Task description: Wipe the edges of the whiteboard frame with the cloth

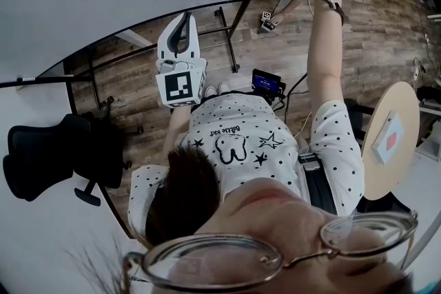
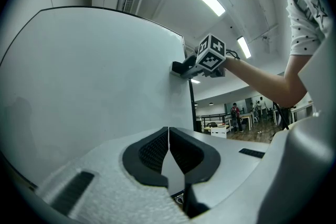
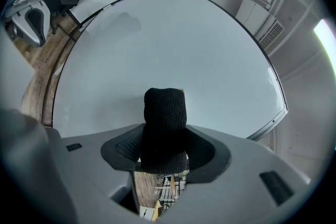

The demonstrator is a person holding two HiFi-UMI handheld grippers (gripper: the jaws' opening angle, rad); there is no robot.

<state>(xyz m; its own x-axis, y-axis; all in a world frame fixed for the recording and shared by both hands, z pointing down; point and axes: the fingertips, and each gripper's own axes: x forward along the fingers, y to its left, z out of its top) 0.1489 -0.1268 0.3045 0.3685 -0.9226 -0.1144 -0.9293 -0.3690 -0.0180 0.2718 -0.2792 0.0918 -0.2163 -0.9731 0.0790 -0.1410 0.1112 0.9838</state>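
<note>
Right gripper (image 3: 164,140) is clamped on a black knit cloth (image 3: 164,115), which sticks out past the jaws toward the whiteboard (image 3: 173,44). Can't tell whether the cloth touches the board. In the left gripper view, the right gripper is raised at the upper part of the board's dark side frame (image 2: 187,78). Left gripper (image 2: 168,150) has its jaws closed with nothing between them, held lower and facing the board. A black office chair (image 1: 48,155) stands on the wood floor (image 1: 386,31).
</note>
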